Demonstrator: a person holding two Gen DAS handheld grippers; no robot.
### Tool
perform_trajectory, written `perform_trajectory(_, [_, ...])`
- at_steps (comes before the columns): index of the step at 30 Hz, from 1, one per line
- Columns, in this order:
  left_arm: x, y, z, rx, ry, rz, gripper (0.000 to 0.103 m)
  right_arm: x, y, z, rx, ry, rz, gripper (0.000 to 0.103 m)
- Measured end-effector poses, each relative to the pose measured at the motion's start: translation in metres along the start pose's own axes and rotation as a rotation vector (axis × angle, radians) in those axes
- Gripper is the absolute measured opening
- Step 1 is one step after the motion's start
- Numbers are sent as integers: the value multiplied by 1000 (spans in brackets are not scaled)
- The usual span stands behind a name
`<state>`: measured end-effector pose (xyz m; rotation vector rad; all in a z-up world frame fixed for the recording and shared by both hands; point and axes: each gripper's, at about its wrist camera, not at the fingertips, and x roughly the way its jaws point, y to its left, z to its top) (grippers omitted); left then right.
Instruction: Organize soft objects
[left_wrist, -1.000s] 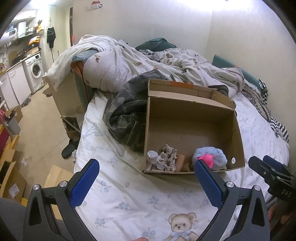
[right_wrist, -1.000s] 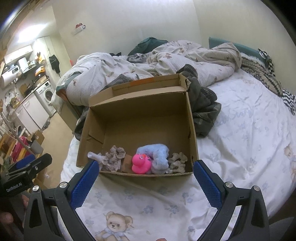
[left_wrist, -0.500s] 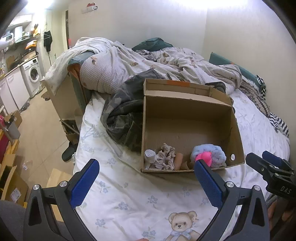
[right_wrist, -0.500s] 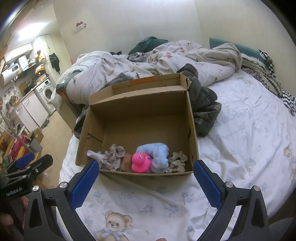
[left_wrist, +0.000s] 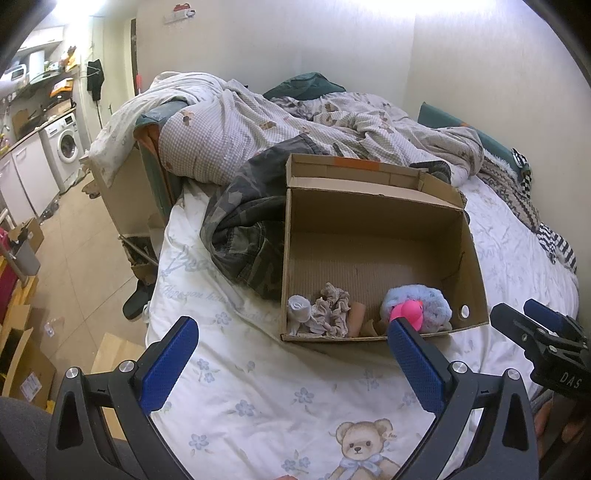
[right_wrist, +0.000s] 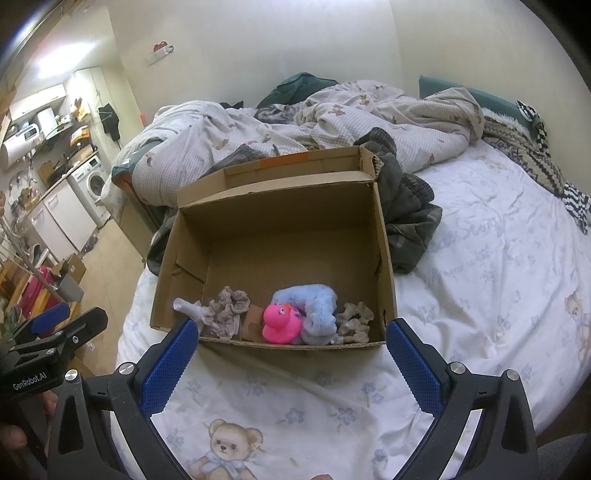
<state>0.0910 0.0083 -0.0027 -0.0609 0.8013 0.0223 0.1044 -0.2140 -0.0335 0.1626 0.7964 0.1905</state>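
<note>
Bedsheet under both tongs (left, right), spread wide, empty, level before cardboard box.

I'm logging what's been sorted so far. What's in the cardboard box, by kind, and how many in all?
Scrunchies: 2
Pink rubber duck: 1
Blue fluffy toy: 1
White rolled sock: 1
Tan piece, kind unclear: 1
Total: 6
</note>
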Motion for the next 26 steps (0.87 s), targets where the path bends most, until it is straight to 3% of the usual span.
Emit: perform_trajectory(26, [7,-5,-7,4,22,-31,102,1,1,0,-14,6,1,103])
